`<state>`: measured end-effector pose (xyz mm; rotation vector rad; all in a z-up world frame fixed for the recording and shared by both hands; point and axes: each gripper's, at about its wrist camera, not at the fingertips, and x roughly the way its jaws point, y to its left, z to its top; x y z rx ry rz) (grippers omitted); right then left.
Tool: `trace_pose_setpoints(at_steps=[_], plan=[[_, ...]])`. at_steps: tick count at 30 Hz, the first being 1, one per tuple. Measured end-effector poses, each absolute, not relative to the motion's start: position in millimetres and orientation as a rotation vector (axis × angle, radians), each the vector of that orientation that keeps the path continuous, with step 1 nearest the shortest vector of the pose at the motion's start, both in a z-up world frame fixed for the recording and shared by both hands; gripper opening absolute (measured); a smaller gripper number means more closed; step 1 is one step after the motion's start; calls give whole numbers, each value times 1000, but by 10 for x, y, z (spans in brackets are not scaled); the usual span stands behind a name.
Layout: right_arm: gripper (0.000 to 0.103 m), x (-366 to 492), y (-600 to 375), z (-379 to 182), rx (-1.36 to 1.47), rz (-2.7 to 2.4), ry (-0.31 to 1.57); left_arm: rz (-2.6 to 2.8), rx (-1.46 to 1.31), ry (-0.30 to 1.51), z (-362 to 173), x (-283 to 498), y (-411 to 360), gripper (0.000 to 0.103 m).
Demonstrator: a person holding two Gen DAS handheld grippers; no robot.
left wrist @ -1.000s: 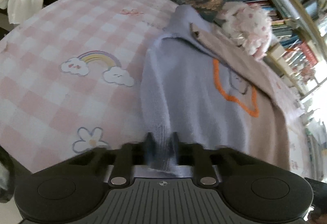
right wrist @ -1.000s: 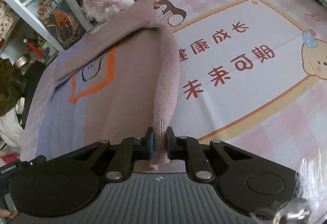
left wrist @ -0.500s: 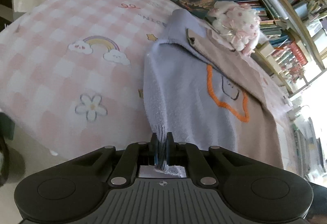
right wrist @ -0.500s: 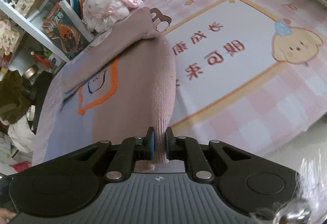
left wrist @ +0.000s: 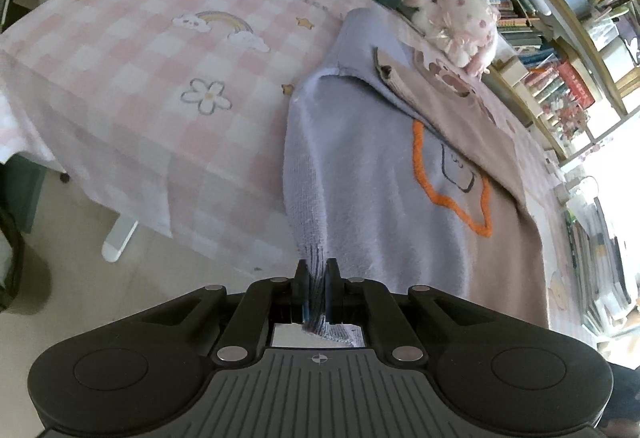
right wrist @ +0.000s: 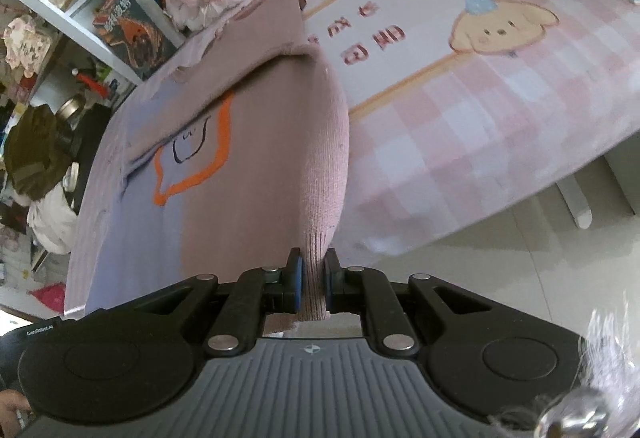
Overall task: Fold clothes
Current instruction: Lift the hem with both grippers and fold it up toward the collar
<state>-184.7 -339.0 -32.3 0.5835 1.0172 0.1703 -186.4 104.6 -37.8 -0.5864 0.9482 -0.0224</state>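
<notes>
Pinching sweater [left wrist: 380, 178] cuffs, both hand-held grippers [left wrist: 317, 288] [right wrist: 312, 284] clamp tight.

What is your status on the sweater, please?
Left gripper shut on lavender cuff. Right gripper shut on mauve cuff. Sweater flat on table. Nothing in the way.
</notes>
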Motion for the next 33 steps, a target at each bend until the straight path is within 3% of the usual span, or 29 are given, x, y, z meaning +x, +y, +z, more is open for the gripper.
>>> trace_pose_setpoints(at_steps=[10, 20, 33], plan=[[9, -1863, -3632, -32, 775, 282, 894, -88, -775, 769, -12, -1802, 1150, 4], [9, -1231, -3723, 355, 891, 304, 701, -141, -756, 585, 350, -1098, 1164, 4], [9, -174, -3618, 511, 862, 236, 631, -165, -740, 622, 239, 8, 1199, 4]])
